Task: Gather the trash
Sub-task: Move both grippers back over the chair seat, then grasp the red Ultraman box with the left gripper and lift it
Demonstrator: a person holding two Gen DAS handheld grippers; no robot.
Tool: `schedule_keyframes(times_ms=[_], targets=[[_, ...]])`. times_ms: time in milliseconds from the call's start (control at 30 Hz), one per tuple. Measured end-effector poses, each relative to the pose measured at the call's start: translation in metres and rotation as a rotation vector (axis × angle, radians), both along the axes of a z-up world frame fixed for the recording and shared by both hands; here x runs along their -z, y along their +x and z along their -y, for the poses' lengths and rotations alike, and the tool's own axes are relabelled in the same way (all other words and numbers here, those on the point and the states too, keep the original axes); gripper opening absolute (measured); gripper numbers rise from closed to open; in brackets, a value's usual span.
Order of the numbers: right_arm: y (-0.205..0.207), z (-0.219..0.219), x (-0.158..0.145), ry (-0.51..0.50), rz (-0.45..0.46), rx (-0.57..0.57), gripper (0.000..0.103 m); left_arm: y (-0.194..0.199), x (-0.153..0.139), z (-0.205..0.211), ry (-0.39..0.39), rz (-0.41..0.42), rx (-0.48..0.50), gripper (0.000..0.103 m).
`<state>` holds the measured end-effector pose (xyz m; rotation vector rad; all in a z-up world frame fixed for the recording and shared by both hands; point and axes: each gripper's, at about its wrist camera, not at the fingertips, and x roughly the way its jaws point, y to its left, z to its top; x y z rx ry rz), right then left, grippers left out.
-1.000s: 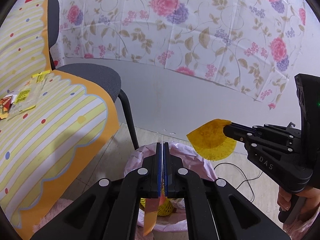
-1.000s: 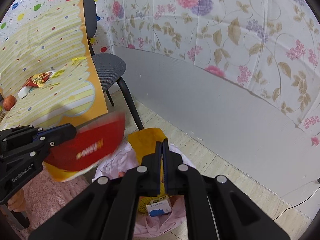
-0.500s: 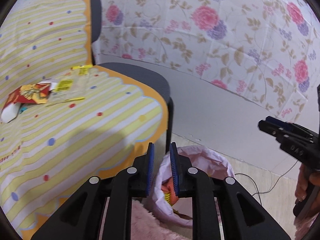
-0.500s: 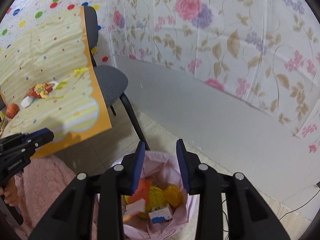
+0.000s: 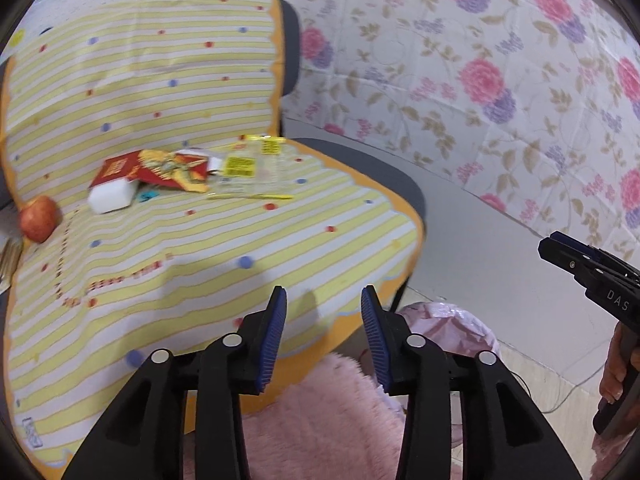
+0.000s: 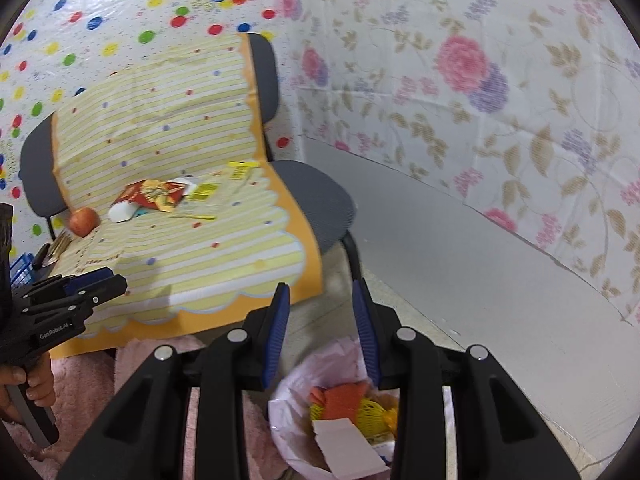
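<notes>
While spread empty, left gripper (image 5: 323, 300), right gripper (image 6: 320, 296)

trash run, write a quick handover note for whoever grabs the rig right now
Left gripper: open, empty, aimed at the cloth-covered chair seat.
Right gripper: open, empty, above the pink-lined trash bin.
Done: bin holds orange and yellow wrappers and a small carton.
Left: red snack wrapper, clear packet with yellow labels and white block on the seat. The apple may not be trash.
</notes>
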<state>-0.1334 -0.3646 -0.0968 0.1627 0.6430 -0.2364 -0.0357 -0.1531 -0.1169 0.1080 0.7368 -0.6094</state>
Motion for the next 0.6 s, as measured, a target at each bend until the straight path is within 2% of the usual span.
schedule_keyframes(times_ms=[133,333,533,600], targets=[[0.025,-0.013,0.000,0.000,-0.001,-0.062,0.032,0.011,-0.003,-0.028,0.019,0.000,-0.088,0.049],[0.072,-0.037,-0.002,-0.012,-0.011,-0.158,0.032,0.037,-0.013,-0.070,0.037,0.031,-0.241,0.051],[0.117,-0.053,-0.006,-0.026,-0.026,-0.220,0.032,0.059,-0.013,-0.095,0.027,0.008,-0.324,0.053],[0.130,-0.058,-0.007,-0.034,-0.029,-0.232,0.032,0.067,-0.011,-0.099,0.023,-0.008,-0.333,0.057]])
